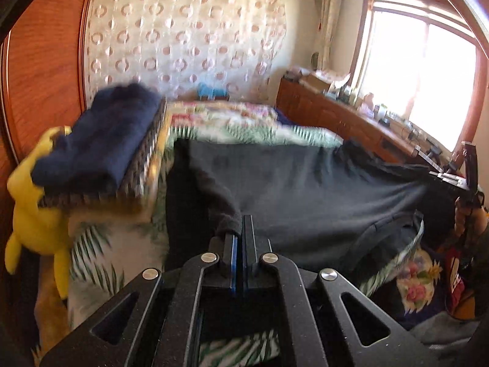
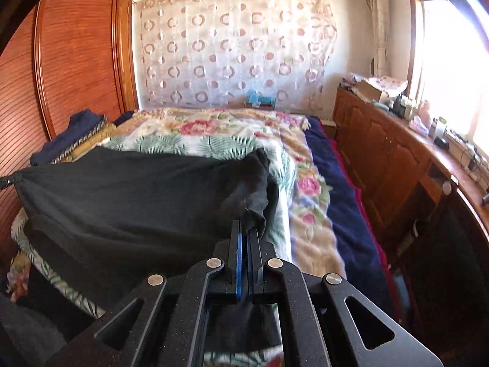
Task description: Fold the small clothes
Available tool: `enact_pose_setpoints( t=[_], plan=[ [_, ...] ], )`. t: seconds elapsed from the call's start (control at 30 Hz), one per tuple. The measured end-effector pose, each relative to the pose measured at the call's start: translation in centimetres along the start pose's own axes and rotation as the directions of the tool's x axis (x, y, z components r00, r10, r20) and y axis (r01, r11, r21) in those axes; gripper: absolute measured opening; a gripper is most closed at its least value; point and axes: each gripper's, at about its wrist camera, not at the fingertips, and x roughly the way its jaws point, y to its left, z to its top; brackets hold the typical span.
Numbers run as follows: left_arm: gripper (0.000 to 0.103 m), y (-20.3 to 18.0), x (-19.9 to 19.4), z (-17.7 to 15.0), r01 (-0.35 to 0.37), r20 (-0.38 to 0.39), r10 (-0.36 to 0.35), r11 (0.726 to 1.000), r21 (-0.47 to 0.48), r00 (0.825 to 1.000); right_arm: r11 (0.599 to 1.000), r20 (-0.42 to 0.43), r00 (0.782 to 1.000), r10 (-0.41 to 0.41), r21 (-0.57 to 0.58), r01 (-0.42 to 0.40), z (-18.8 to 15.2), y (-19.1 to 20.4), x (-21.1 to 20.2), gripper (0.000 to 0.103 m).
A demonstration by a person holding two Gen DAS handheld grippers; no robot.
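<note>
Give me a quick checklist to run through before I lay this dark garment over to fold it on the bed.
1. Left tool shut on the dark grey knit garment: ok.
2. Right tool shut on its other ribbed edge: ok.
3. Garment stretched between both tools, no big sag: ok.
4. Floral bedspread ahead free for laying down: ok.
5. Stack of folded navy clothes and yellow plush toy clear of the garment: ok.
6. Lower hem lying flat: cannot tell, hidden.
</note>
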Motion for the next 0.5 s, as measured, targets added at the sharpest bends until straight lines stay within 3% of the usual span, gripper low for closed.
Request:
enact_pose_setpoints(
  t=[0.27, 0.5],
  plan=[
    [0.003, 0.0, 2.5, -3.4, -0.044, -0.103, 0.044, 0.999, 0.000, 0.994, 0.999, -0.107, 0.994, 0.015, 0.040, -0.011, -2.6, 0.3, 2.6, 0.002],
    [0.004, 0.3, 2.7, -4.2, -0.050, -0.121, 0.046, 0.998, -0.033, 0.992, 1.000, -0.084, 0.996, 0.010, 0.001, -0.010, -0.8, 0.7, 1.1, 0.002]
  ],
)
